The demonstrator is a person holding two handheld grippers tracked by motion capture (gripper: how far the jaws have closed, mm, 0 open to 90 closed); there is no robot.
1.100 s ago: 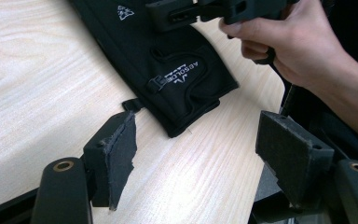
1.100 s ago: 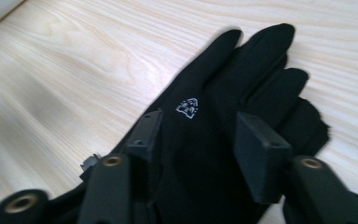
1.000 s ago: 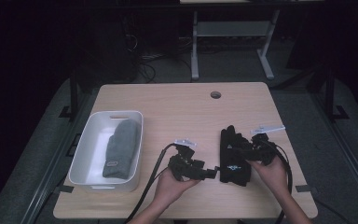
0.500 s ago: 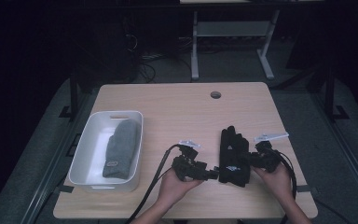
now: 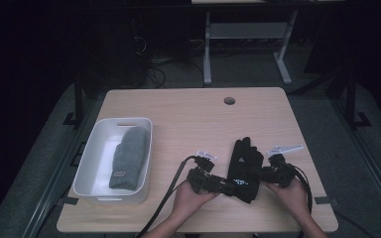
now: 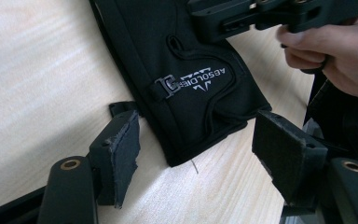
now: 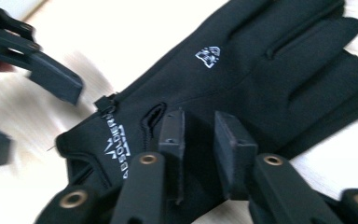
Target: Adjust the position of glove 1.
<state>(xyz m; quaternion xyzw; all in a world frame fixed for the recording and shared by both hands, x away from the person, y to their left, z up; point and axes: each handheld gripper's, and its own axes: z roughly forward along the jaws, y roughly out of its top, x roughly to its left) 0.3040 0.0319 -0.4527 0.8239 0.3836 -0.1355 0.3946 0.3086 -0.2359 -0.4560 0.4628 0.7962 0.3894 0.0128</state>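
Two grippers work on one black fabric glove [image 5: 245,168] that lies flat on the pale wooden table [image 5: 188,114], near the front edge and right of centre, its fingers pointing toward the far side and its cuff toward the person. From where I stand it looks to be a pair stacked together, since a second layer of fingertips shows under the top one in the right gripper view, though I cannot be sure.

The right gripper [image 7: 198,140] sits over the glove's cuff end from the right, its jaws narrow and pressed down into the cloth. They have just been closing and then easing a little, and I cannot tell whether a fold of fabric is truly pinched between them; it looks more like pinning the glove so it does not slide.

The left gripper [image 6: 205,154] comes in from the left with its jaws standing wide, one on each side of the cuff's corner and touching neither edge. It holds nothing. That spread suits taking the whole width of the cuff.

Over at the left, a white plastic tub [image 5: 92,158] already holds a grey knitted mitten [image 5: 128,157], which suggests the black glove is bound there too.
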